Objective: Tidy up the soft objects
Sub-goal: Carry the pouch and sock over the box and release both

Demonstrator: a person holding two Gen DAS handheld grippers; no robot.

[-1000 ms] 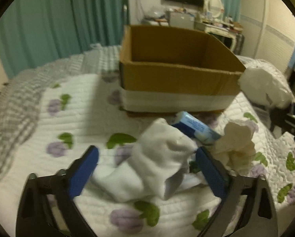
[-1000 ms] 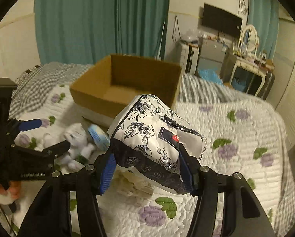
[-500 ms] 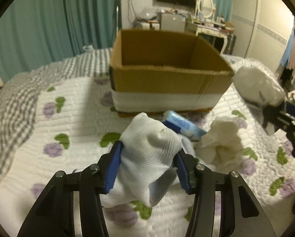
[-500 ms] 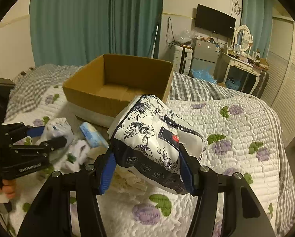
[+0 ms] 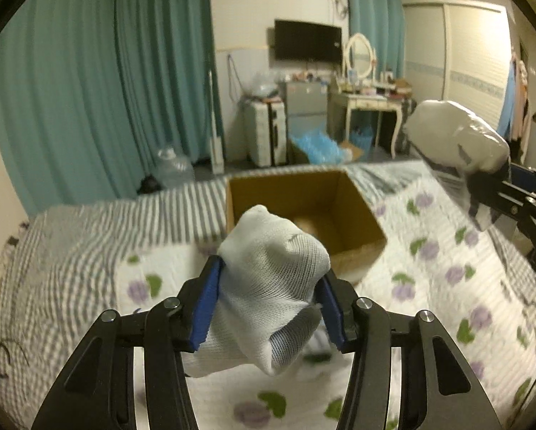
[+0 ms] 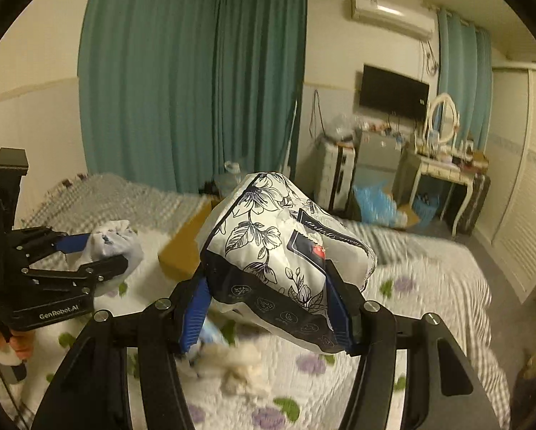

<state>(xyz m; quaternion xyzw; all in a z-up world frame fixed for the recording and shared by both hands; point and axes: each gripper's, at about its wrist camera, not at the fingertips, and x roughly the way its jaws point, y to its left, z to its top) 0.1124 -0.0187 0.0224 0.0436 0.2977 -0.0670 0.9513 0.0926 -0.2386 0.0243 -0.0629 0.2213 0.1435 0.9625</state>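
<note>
My left gripper [image 5: 268, 304] is shut on a white sock [image 5: 271, 286] and holds it up in the air, in front of the open cardboard box [image 5: 361, 211] on the bed. It also shows at the left of the right wrist view [image 6: 96, 251] with the sock [image 6: 115, 240]. My right gripper [image 6: 268, 304] is shut on a floral tissue pack [image 6: 278, 251], held high above the bed; the pack hides most of the box [image 6: 182, 254]. In the left wrist view the pack [image 5: 458, 139] and right gripper [image 5: 497, 186] are at the upper right.
A crumpled white cloth [image 6: 239, 369] and a light blue packet [image 6: 210, 333] lie on the flowered quilt [image 5: 447, 272] below my right gripper. Teal curtains [image 5: 106, 89], a dressing table [image 5: 372, 104] and a wardrobe [image 6: 518, 215] stand beyond the bed.
My left gripper closed on the sock and lifted it off the quilt toward the box. My right gripper rose with the tissue pack; both views tilted upward.
</note>
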